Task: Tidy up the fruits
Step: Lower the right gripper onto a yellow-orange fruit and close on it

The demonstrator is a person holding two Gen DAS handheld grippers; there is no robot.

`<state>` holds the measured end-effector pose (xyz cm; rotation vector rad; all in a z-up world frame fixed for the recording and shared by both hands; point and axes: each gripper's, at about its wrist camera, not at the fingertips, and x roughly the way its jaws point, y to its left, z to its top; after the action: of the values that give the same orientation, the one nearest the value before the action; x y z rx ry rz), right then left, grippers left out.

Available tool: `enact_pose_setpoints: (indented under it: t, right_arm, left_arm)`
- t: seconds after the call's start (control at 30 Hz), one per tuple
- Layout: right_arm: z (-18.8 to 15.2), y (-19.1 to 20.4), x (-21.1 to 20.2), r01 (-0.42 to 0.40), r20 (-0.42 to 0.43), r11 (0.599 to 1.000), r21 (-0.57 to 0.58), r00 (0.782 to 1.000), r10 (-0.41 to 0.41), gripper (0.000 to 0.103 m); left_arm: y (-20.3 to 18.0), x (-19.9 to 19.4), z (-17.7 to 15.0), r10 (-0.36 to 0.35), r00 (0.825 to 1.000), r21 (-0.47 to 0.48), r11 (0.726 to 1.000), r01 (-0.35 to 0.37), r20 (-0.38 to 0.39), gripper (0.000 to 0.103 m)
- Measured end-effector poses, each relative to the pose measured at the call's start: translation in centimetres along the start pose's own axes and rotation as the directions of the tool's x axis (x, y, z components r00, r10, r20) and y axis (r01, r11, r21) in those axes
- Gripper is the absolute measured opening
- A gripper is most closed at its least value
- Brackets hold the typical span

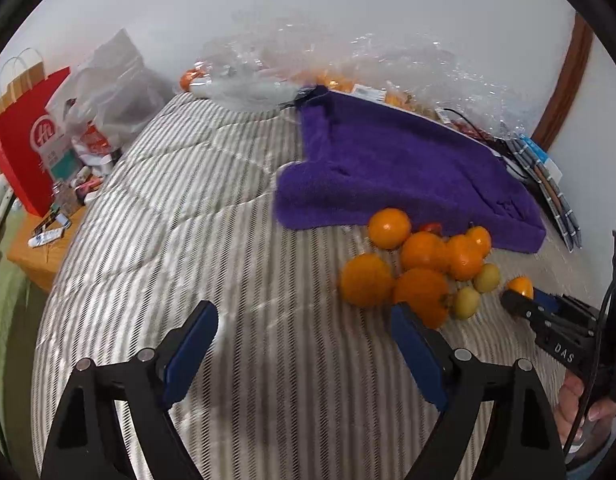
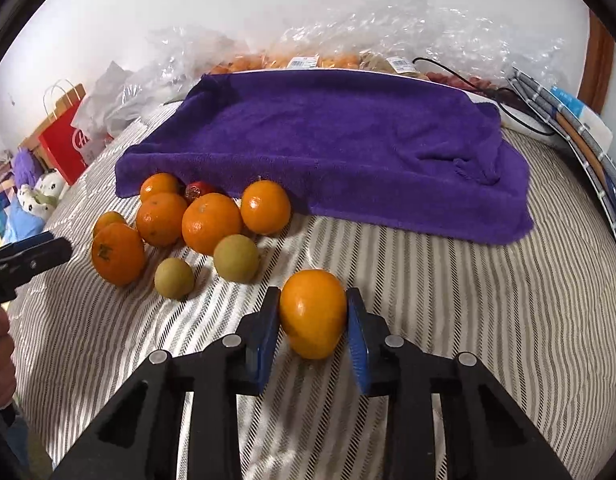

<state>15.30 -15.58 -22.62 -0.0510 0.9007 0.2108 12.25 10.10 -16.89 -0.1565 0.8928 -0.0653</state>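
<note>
Several oranges (image 2: 211, 223), two small yellow-green fruits (image 2: 236, 258) and a small red fruit (image 2: 200, 189) lie clustered on the striped bedspread in front of a purple towel (image 2: 328, 148). My right gripper (image 2: 313, 320) is shut on an orange (image 2: 313, 312), apart from the cluster, to its right. It also shows in the left wrist view (image 1: 522, 300) with the orange (image 1: 520, 285). My left gripper (image 1: 304, 320) is open and empty, just left of the cluster (image 1: 424, 252); its right finger is near one orange (image 1: 422, 294).
Clear plastic bags of fruit (image 2: 348, 48) lie behind the towel against the wall. A red paper bag (image 1: 24, 136) and clutter stand on a wooden side table (image 1: 32, 256) at left. Notebooks and a cable (image 2: 568, 128) lie at right.
</note>
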Motion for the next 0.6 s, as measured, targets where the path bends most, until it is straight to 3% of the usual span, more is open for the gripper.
enact_pose_setpoints:
  t: [0.13,0.3,0.47,0.6]
  right_arm:
    - [-1.2,-1.6,-1.1,0.037,0.013,0.999,0.023,0.999,-0.037,0.032]
    - [-2.6,-3.5,-2.8,0.081,0.031,0.996,0.029,0.996,-0.082,0.032]
    - [-3.5,-4.3,-3.1,0.065,0.058,0.997,0.052,0.996,-0.068,0.032]
    - [-3.5,-4.0,-3.1,0.080,0.063,0.996,0.040,0.995,-0.082,0.032]
  left_arm:
    - [-1.0,0.7,0.6,-0.026,1.000,0.018,1.000,0.025,0.018,0.075]
    - [-1.1,1.6,1.5,-0.087,0.996,-0.038,0.995,0.087,0.006,0.061]
    - [-0.6,3.1,1.9,-0.141,0.989,-0.110,0.985,0.136,-0.034,0.042]
    - [-0.8,3.5,1.9,-0.177,0.983,-0.113,0.979,0.172,-0.037,0.032]
